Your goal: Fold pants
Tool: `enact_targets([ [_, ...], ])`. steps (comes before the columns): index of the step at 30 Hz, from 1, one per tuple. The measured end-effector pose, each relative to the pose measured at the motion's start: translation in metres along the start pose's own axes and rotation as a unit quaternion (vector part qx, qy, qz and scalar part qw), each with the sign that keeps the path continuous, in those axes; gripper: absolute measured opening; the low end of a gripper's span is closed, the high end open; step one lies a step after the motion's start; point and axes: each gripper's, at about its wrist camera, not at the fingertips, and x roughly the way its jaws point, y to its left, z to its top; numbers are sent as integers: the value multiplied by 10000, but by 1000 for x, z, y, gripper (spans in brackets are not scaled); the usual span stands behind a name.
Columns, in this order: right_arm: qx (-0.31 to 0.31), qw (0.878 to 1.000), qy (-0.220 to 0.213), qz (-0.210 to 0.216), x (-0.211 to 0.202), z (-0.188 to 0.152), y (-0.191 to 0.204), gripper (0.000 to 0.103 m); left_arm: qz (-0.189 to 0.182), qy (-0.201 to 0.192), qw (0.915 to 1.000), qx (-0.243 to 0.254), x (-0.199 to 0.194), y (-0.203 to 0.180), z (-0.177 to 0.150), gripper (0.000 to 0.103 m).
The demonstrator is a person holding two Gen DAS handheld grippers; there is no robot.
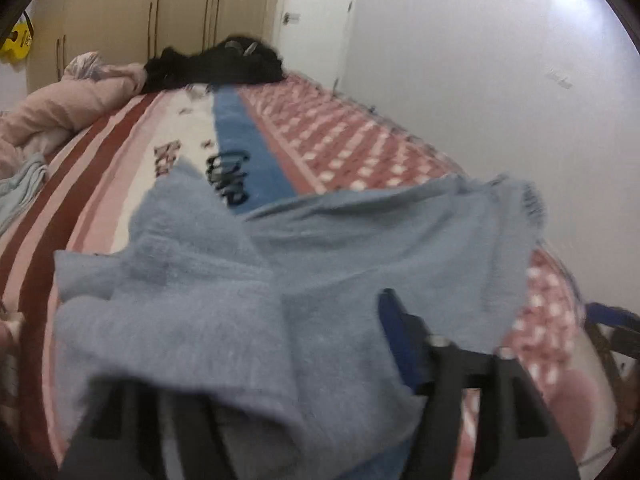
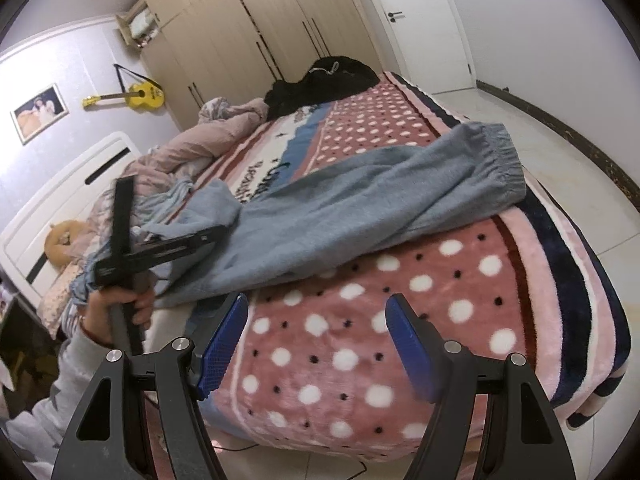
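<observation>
Light blue fleece pants (image 2: 360,204) lie across a pink polka-dot blanket (image 2: 440,320) on the bed, the elastic waistband (image 2: 496,160) toward the bed's right edge. In the left wrist view the pants (image 1: 248,280) fill the foreground and drape over the gripper. Only its right blue fingertip (image 1: 394,320) shows; the left one is hidden under cloth. In the right wrist view the left gripper (image 2: 216,232) is at the leg end of the pants, seemingly clamped on the cloth. My right gripper (image 2: 318,320) is open and empty, just above the blanket in front of the pants.
A black garment pile (image 2: 328,80) lies at the far end of the bed. A crumpled pink duvet (image 2: 200,140) and other blue clothes (image 2: 176,200) lie on the left side. White floor tiles (image 2: 560,140) and a white door (image 2: 420,20) are to the right.
</observation>
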Motion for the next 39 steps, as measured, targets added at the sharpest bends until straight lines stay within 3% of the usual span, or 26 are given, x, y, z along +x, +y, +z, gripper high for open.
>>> enact_targets([
  [6,-359,9992,107,169,28,18,21,68,-200,-432,9979,-441,-63,29,-8,66],
  [9,-679,9968,143,395,49,34,50,73,180,-772,9952,-571,-94,50,-17,73],
  [13,-1188,9910,254,571,90,50,108,79,761,-953,9897,-754,-115,82,-24,74],
  [17,-1651,9830,414,694,132,50,170,90,692,-1105,9868,-964,-124,108,-32,74],
  [20,-1996,9775,554,392,170,37,209,92,555,-1153,9866,-1010,-121,122,-39,74],
  [22,-2288,9711,674,-34,198,25,229,92,529,-1104,9871,-1033,-118,129,-45,74],
  [25,-2468,9655,772,-302,222,12,241,92,457,-985,9877,-1123,-108,139,-55,74],
  [29,-2803,9529,583,-1004,238,2,248,92,351,-912,9867,-1300,-102,151,-67,74],
  [31,-2766,9529,489,-1141,238,5,248,88,303,-896,9873,-1277,-100,150,-70,74],
  [32,-2653,9562,405,-1171,234,8,243,79,316,-873,9879,-1240,-98,148,-72,74],
  [33,-2537,9594,357,-1179,231,11,238,52,359,-827,9887,-1198,-96,146,-73,74],
  [34,-2322,9649,381,-1163,229,17,230,32,395,-795,9890,-1185,-94,144,-75,74],
  [36,-1910,9745,413,-1104,223,27,213,20,424,-719,9887,-1243,-89,146,-78,74],
  [39,-1347,9854,297,-998,208,41,187,17,302,-667,9883,-1341,-85,147,-80,70],
])
